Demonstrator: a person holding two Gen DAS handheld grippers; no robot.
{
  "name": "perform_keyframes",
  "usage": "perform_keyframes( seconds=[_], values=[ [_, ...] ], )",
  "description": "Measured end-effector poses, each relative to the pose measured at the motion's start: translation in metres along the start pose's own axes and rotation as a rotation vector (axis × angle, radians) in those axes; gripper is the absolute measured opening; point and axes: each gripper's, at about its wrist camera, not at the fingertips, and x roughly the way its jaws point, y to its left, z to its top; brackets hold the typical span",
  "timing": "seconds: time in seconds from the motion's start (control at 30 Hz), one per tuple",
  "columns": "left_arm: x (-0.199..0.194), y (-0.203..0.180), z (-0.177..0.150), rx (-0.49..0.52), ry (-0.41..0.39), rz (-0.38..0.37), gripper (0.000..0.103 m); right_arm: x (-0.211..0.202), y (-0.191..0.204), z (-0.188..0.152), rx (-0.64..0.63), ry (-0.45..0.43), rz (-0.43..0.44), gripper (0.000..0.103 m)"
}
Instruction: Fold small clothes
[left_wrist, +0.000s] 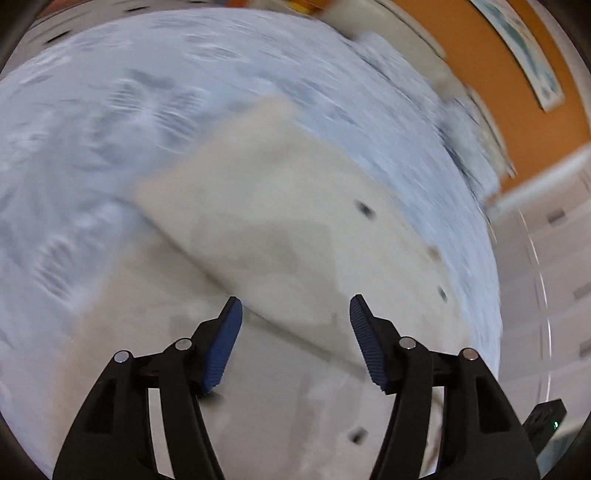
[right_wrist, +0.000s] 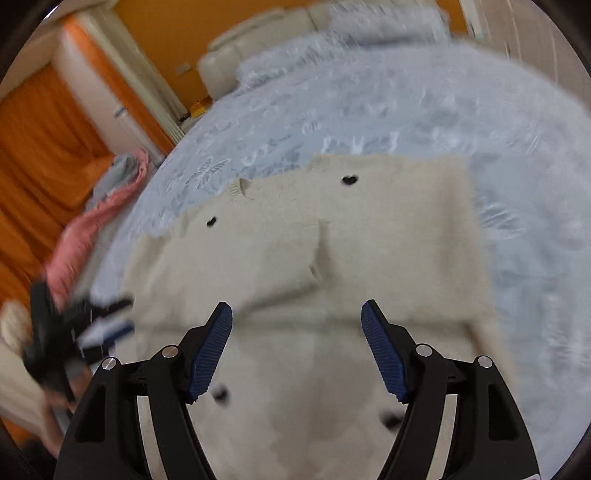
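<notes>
A cream knitted sweater (right_wrist: 332, 258) with small black heart marks lies flat on the pale blue bedspread (right_wrist: 406, 122). Both sleeves are folded in across the body. My right gripper (right_wrist: 296, 310) is open and empty, hovering over the sweater's lower part. My left gripper (left_wrist: 295, 304) is open and empty above the same sweater (left_wrist: 280, 229), whose folded sleeve runs diagonally. The left wrist view is motion-blurred. The left gripper also shows blurred at the sweater's left edge in the right wrist view (right_wrist: 107, 325).
A pink and grey pile of clothes (right_wrist: 103, 206) lies at the bed's left edge. Orange curtains (right_wrist: 40, 155) and an orange wall stand behind. A cream headboard (right_wrist: 258, 40) and pillows (right_wrist: 369, 26) are at the far end. White cabinets (left_wrist: 554, 258) stand to the right.
</notes>
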Motion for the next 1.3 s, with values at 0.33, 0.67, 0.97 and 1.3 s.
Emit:
perform_keyframes(
  seconds=[0.33, 0.67, 0.97, 1.3],
  values=[
    [0.018, 0.039, 0.047, -0.230, 0.000, 0.040, 0.006, 0.046, 0.043, 0.037, 0.051, 0.005, 0.025, 0.007],
    [0.053, 0.007, 0.028, -0.062, 0.009, 0.127, 0.008, 0.055, -0.037, 0.015, 0.085, 0.045, -0.192, 0.006],
    [0.043, -0.003, 0.030, 0.079, 0.000, 0.183, 0.016, 0.039, -0.037, 0.023, 0.186, 0.040, -0.145, 0.009],
    [-0.063, 0.047, -0.046, 0.270, 0.004, 0.283, 0.073, -0.128, -0.052, -0.125, -0.019, -0.011, -0.390, 0.058]
  ],
)
